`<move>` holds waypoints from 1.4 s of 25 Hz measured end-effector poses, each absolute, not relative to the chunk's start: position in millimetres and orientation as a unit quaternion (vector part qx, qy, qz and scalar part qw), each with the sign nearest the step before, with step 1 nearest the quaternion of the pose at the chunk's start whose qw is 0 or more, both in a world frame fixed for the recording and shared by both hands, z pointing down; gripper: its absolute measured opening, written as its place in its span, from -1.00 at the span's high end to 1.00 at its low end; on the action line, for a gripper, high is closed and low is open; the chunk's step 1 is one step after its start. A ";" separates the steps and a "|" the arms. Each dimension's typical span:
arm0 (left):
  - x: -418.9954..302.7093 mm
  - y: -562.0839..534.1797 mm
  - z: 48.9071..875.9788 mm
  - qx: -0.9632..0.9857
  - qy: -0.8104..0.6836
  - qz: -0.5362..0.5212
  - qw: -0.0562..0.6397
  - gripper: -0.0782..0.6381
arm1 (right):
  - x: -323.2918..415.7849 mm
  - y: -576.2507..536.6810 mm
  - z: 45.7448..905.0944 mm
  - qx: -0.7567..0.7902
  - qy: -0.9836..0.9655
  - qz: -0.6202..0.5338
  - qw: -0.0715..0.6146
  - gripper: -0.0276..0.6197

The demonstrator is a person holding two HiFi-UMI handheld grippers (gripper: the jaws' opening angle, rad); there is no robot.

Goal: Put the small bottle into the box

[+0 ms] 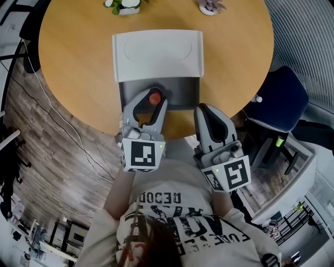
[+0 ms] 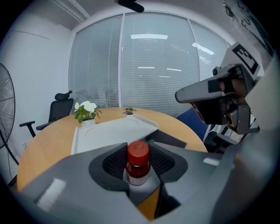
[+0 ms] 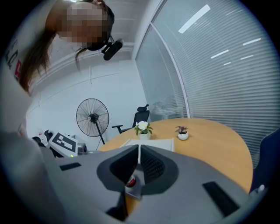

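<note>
The small bottle [image 1: 155, 97], clear with a red cap, sits upright between the ribbed pads of my left gripper [image 1: 155, 94], which is shut on it. It is over the front part of the dark grey box [image 1: 183, 92]; whether it rests on the box floor I cannot tell. The box's white lid [image 1: 157, 52] lies open flat behind it. In the left gripper view the bottle [image 2: 138, 162] fills the gap in the left gripper [image 2: 139, 147]. My right gripper [image 1: 206, 109] is shut and empty at the table's near edge, right of the box. Below its closed tips [image 3: 139, 151] the bottle [image 3: 131, 180] shows.
The round wooden table [image 1: 73, 62] carries a white flower pot [image 1: 125, 6] and a small potted plant [image 1: 211, 6] at its far edge. A blue chair [image 1: 276, 99] stands to the right. A standing fan [image 3: 92, 117] and a black office chair [image 2: 59, 107] stand beyond the table.
</note>
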State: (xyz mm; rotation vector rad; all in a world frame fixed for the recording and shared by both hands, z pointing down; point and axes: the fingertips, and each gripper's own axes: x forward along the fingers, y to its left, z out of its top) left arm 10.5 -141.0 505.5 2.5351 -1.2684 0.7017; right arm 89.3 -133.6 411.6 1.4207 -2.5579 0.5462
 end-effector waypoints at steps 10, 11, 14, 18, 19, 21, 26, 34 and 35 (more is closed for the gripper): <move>10.7 -142.2 501.3 0.863 -0.437 0.231 0.110 0.27 | 89.5 -130.1 412.6 0.475 -0.857 0.182 0.084 0.85; 10.8 -142.8 498.9 0.864 -0.436 0.228 0.108 0.24 | 89.8 -129.7 412.3 0.475 -0.857 0.182 0.084 0.85; 11.4 -144.6 491.6 0.867 -0.435 0.221 0.102 0.21 | 90.8 -128.9 410.3 0.476 -0.857 0.181 0.083 0.85; 11.5 -143.1 487.2 0.866 -0.437 0.221 0.102 0.20 | 91.5 -127.7 406.6 0.475 -0.858 0.177 0.083 0.85; 11.8 -143.1 485.8 0.866 -0.437 0.221 0.102 0.20 | 91.9 -127.8 405.6 0.475 -0.858 0.176 0.083 0.85; 12.1 -144.9 481.1 0.867 -0.438 0.219 0.097 0.20 | 92.9 -127.9 403.8 0.475 -0.858 0.175 0.083 0.85; 10.4 -152.9 464.8 0.867 -0.445 0.210 0.076 0.20 | 95.2 -127.5 399.9 0.474 -0.858 0.179 0.078 0.85; -3.3 -169.4 433.2 0.864 -0.463 0.193 0.051 0.30 | 94.8 -135.0 384.4 0.477 -0.860 0.165 0.077 0.85; -5.4 -170.1 430.6 0.863 -0.465 0.193 0.050 0.33 | 93.7 -136.2 382.4 0.477 -0.860 0.164 0.078 0.85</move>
